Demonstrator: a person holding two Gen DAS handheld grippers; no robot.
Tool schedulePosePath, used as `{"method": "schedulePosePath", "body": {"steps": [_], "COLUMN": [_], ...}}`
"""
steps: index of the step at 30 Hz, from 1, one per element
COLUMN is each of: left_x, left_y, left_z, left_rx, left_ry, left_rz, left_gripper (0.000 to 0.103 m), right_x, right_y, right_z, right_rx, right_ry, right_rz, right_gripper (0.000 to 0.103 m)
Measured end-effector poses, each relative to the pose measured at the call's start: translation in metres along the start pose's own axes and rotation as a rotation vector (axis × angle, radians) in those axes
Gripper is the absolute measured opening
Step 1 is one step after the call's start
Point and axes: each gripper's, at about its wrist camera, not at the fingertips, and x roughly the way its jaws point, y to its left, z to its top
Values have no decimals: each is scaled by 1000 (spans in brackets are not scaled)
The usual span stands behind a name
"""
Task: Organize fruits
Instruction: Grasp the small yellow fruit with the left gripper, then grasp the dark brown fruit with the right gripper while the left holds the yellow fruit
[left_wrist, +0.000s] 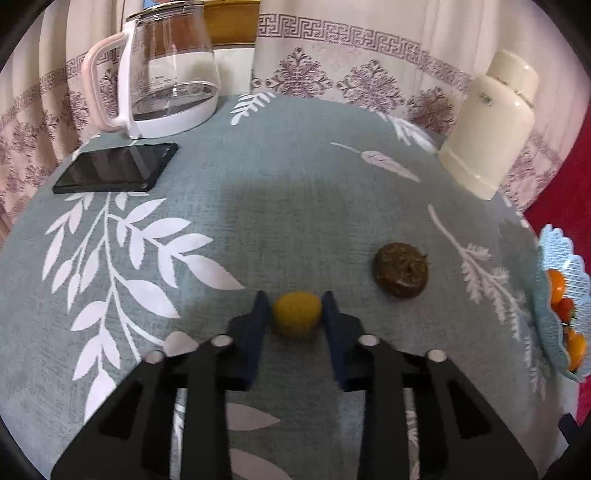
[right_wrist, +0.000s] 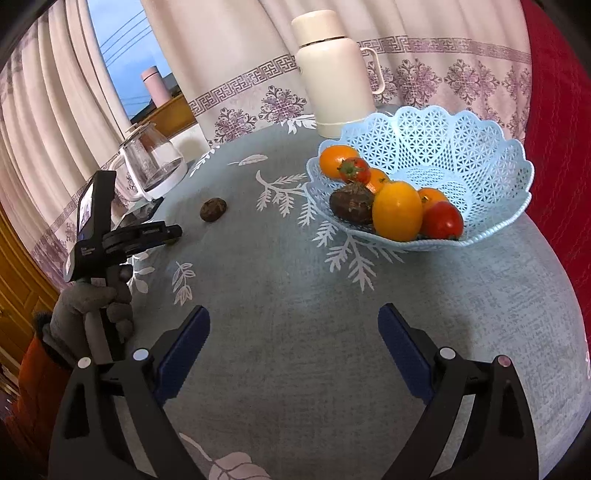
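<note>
Left tongs (left_wrist: 296, 308): blue pads straddle a small yellow fruit (left_wrist: 296, 314) on the tabletop (left_wrist: 295, 221); both pads sit right at its sides, but whether they press or only bracket it I cannot tell.
Right tongs (right_wrist: 293, 325): spread wide, nothing between them, poised over bare cloth short of the basket.
Yellow fruit: low on the cloth, not lifted as far as the left wrist view shows.
Brown fruit (left_wrist: 401, 269): loose on the tabletop, near and to the right of the yellow one, apart from it.
Basket (right_wrist: 480, 155): pale blue lattice, well right of the left tongs; already holds orange, red and one dark fruit.
Step in hand: pickup of the yellow fruit, likely at the close.
Next move calls for: firm squeeze on a round, roll-prone piece, lift clear, carry right past the brown fruit, release over the basket's open side.
Remaining: brown fruit afterwards, by my reckoning.
</note>
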Motion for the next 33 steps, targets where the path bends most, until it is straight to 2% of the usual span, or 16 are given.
{"method": "schedulePosePath", "body": {"steps": [9, 16, 25, 31, 33], "left_x": [-20, -32, -33, -33, -31], "left_y": [10, 22, 39, 44, 46], "left_z": [-4, -5, -5, -4, -4], "left_rx": [-45, -93, -156, -184, -194], "left_ry": [-91, -142, -147, -145, -139], "left_rz": [19, 53, 94, 97, 97], "left_gripper": [29, 29, 29, 29, 29], "right_x": [15, 54, 128, 159, 168], "right_y": [29, 62, 94, 117, 122], "right_z": [21, 43, 77, 95, 98], "right_rx": [-90, -189, -252, -292, -298], "right_ry": [-3, 26, 92, 98, 103], "right_rz": [7, 12, 1, 13, 17], "right_gripper": [92, 92, 87, 86, 82]}}
